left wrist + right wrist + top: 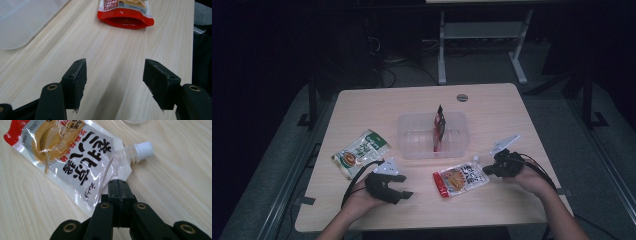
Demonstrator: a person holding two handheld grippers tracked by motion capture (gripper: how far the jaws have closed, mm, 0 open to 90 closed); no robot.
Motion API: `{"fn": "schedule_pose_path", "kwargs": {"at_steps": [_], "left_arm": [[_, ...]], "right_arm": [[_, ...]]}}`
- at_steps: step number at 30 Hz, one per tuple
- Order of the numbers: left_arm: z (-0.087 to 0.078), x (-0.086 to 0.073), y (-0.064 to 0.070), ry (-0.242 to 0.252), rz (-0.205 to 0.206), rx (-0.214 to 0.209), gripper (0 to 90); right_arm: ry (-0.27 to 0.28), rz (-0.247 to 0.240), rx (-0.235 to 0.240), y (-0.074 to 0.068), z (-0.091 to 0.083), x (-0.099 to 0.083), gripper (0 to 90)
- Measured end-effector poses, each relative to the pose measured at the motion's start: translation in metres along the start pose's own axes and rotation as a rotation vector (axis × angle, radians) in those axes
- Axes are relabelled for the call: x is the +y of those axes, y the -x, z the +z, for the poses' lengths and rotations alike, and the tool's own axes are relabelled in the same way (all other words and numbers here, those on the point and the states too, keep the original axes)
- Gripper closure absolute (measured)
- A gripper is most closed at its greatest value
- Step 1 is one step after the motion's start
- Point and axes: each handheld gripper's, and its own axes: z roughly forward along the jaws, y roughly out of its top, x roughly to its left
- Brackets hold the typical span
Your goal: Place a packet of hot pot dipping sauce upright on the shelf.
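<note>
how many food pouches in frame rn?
3. Green pouch flat on the table, left of the clear tub. Red packet standing inside the tub. Spouted red-and-clear pouch flat by the right hand-held gripper. None seem hidden.

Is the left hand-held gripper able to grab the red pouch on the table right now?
Probably yes. The left hand-held gripper is open and points at the red pouch, with only bare table between them; the right hand-held gripper sits shut at its spout end.
</note>
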Motion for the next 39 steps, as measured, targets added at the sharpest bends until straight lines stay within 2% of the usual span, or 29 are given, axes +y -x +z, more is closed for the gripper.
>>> {"fn": "schedule_pose_path", "kwargs": {"at_steps": [6,12,16,21,23,24,26,27,28,33,39], "left_arm": [[0.0,0.0,0.001,0.005,-0.005,0.001,35.5],[-0.002,0.002,0.001,0.0,0.009,0.01,37.3],[-0.003,0.002,0.002,0.011,0.017,0.013,40.6],[-0.004,0.005,0.003,0.018,0.007,0.005,51.2],[-0.003,0.008,0.003,0.04,-0.034,-0.003,60.1],[-0.002,0.01,0.003,0.054,-0.048,-0.005,64.1],[0.001,0.015,0.004,0.05,-0.057,-0.017,72.1],[0.002,0.019,0.004,0.024,-0.038,-0.021,75.2],[0.005,0.022,0.006,0.013,-0.036,-0.029,79.5],[0.023,0.034,0.01,-0.064,0.01,-0.053,89.4],[0.051,0.048,0.003,-0.129,0.016,-0.051,89.7]], "right_arm": [[-0.014,-0.026,0.03,-0.006,0.013,0.006,89.9],[0.002,-0.056,0.061,-0.017,0.024,0.019,89.9],[0.0,-0.131,0.072,-0.026,0.038,0.033,89.9],[0.022,-0.176,0.088,-0.041,0.049,0.05,89.9],[0.05,-0.155,0.093,-0.041,0.043,0.053,89.7],[0.066,-0.14,0.098,-0.039,0.039,0.052,86.9],[0.084,-0.077,0.104,-0.039,0.032,0.05,79.7],[0.092,-0.081,0.093,-0.037,0.029,0.047,75.4],[0.102,-0.059,0.095,-0.036,0.026,0.045,68.7],[0.124,-0.022,0.079,-0.032,0.014,0.036,54.2],[0.133,0.002,0.069,-0.028,0.01,0.031,45.6]]}}
